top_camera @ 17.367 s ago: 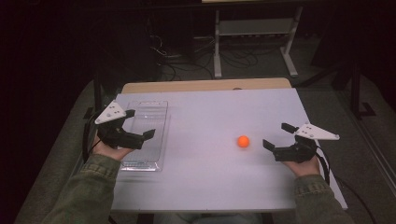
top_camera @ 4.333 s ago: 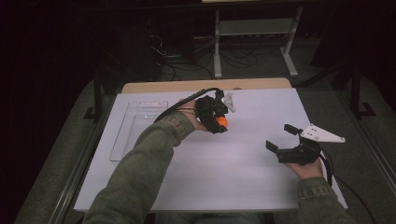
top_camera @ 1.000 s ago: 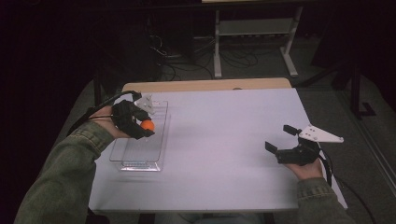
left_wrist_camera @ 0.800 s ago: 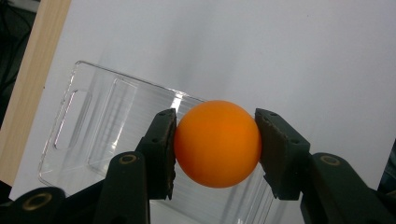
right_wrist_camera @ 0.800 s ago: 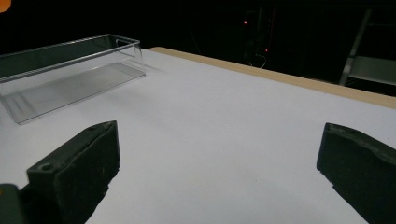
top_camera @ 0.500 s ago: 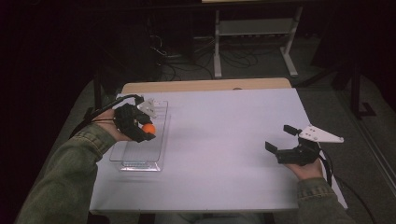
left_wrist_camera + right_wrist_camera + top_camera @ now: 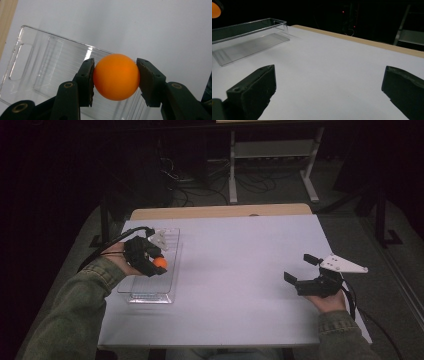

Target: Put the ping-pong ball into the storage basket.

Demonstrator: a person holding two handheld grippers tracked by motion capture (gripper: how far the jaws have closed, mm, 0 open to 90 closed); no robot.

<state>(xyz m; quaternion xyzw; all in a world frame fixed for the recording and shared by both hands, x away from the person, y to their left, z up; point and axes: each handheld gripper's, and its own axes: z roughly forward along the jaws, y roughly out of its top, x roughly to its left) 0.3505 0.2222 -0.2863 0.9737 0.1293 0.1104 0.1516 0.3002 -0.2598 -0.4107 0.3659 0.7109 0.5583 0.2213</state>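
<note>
- Over the left half of the white table (image 7: 240, 270), in the high view, the left gripper (image 7: 152, 265) holds a small round orange ball (image 7: 160, 262) above the clear plastic rectangular tray (image 7: 170, 237). The ball is clear of the tray floor, so by my reading the pickup and carry are done and the release into the tray is left.
- The tray's long axis runs from the person's edge toward the far edge of the table. The ball, being round, has no long axis and points no way that I can tell.
- At the right of the same view the right gripper (image 7: 300, 270) rests in the person's hand, well apart from the tray, jaws spread and nothing between them.
- Looking along the left gripper's own jaws, the ball (image 7: 116, 76) is pinched on both sides by the black pads (image 7: 87, 81), with the tray's ribbed floor (image 7: 50, 65) below it and the ball's outer half over the tray's long edge.
- From the right gripper view, the jaws stand wide and empty over bare table (image 7: 332, 75); the tray (image 7: 249, 45) lies far off at the left, and the ball (image 7: 215, 8) peeks in at the top left corner, above it.
</note>
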